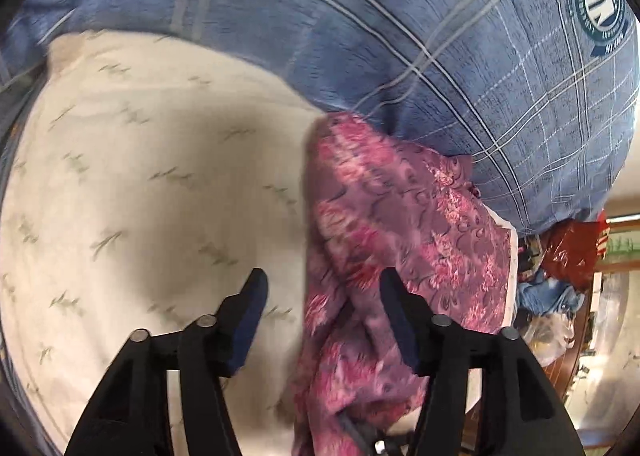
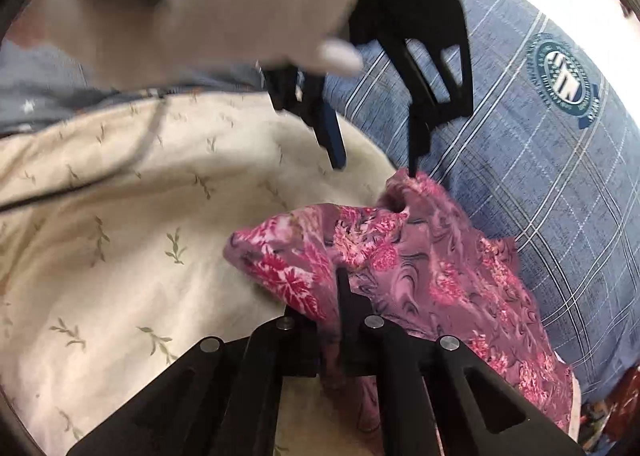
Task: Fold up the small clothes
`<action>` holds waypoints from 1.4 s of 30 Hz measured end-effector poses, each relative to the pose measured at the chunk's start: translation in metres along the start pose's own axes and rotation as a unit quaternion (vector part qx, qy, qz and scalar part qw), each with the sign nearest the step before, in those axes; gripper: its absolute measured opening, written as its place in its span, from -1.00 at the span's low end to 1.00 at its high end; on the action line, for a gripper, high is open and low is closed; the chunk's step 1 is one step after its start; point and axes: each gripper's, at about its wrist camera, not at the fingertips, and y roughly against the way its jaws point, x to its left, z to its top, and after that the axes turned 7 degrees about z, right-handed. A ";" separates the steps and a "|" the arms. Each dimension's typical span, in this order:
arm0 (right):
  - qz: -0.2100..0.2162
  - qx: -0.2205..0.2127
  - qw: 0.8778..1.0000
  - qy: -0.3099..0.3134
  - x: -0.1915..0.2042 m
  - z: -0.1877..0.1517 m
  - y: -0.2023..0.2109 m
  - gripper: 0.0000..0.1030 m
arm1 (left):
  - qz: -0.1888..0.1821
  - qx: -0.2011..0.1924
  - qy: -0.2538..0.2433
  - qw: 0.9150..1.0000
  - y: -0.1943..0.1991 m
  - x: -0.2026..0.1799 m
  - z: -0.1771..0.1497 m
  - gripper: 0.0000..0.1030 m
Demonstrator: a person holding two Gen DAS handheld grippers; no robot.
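Left wrist view: the left gripper [image 1: 322, 280] points down at a cream sheet [image 1: 140, 176] printed with small green sprigs. Its two fingers stand spread apart, blue pads facing each other. The pink floral garment [image 1: 400, 224] lies crumpled ahead of and beneath the right-hand finger, its near edge running down through the gap between the fingers. Neither pad presses on the cloth. The left-hand finger hangs over bare sheet. Beyond the fingertips a blue checked cover [image 1: 400, 36] with a round green emblem rises behind the garment. Off to the right of the fingers sits a blurred heap of clutter [image 1: 560, 276], too indistinct to identify.

Right wrist view: the right gripper [image 2: 342, 288] has its fingers pressed together, pinching a fold of the pink floral garment [image 2: 440, 268], which bunches over the fingertips and spreads away to the right of them. Ahead of the fingertips, the left gripper [image 2: 376, 168] comes down from above, held by a pale gloved hand [image 2: 248, 4], blurred. Its fingers stand apart; the one on the right meets the raised far peak of the garment, the blue-padded one hangs over the cream sheet [image 2: 120, 236]. The blue checked cover [image 2: 540, 156] lies beyond and to the right of the fingers.
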 end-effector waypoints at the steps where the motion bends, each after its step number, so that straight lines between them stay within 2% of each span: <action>1: 0.000 -0.008 1.000 -0.004 -0.001 0.000 0.005 -0.91 | 0.002 0.005 -0.004 1.000 -0.010 -0.006 0.004 0.18; 5: 0.012 -0.027 0.999 -0.029 -0.012 -0.001 0.017 -0.91 | 0.003 0.043 -0.003 0.999 -0.051 -0.021 0.012 0.18; 7: 0.020 -0.032 0.998 -0.044 -0.022 0.000 0.017 -0.91 | 0.011 0.032 -0.015 0.999 -0.060 -0.031 0.014 0.04; 8: 0.025 -0.035 0.998 -0.052 -0.026 0.000 0.018 -0.91 | 0.012 0.025 -0.026 0.999 -0.061 -0.038 0.014 -0.22; 9: 0.028 -0.038 0.997 -0.061 -0.030 -0.001 0.020 -0.91 | 0.013 0.026 -0.045 0.999 -0.061 -0.046 0.014 -0.72; 13: 0.040 -0.052 0.993 -0.098 -0.049 -0.007 0.029 -0.91 | 0.038 -0.010 -0.080 0.996 -0.050 -0.076 0.010 -0.76; 20: 0.062 -0.091 0.974 -0.200 -0.091 -0.028 0.066 -0.91 | 0.035 -0.050 -0.104 0.993 -0.021 -0.128 -0.011 -0.78; 25: 0.077 -0.122 0.948 -0.283 -0.131 -0.058 0.096 -0.91 | 0.036 -0.063 -0.120 0.990 -0.007 -0.172 -0.032 -0.78; 29: 0.073 -0.135 0.933 -0.327 -0.161 -0.089 0.115 -0.91 | 0.041 -0.068 -0.140 0.987 -0.013 -0.223 -0.045 -0.78; 31: 0.069 -0.141 0.919 -0.361 -0.179 -0.112 0.125 -0.91 | 0.045 -0.067 -0.150 0.985 -0.025 -0.250 -0.049 -0.78; 36: 0.067 -0.156 0.884 -0.435 -0.215 -0.163 0.141 -0.91 | 0.054 -0.053 -0.169 0.983 -0.072 -0.315 -0.054 -0.79; 42: 0.058 -0.170 0.839 -0.514 -0.251 -0.230 0.159 -0.91 | 0.075 -0.018 -0.213 0.974 -0.155 -0.394 -0.068 -0.78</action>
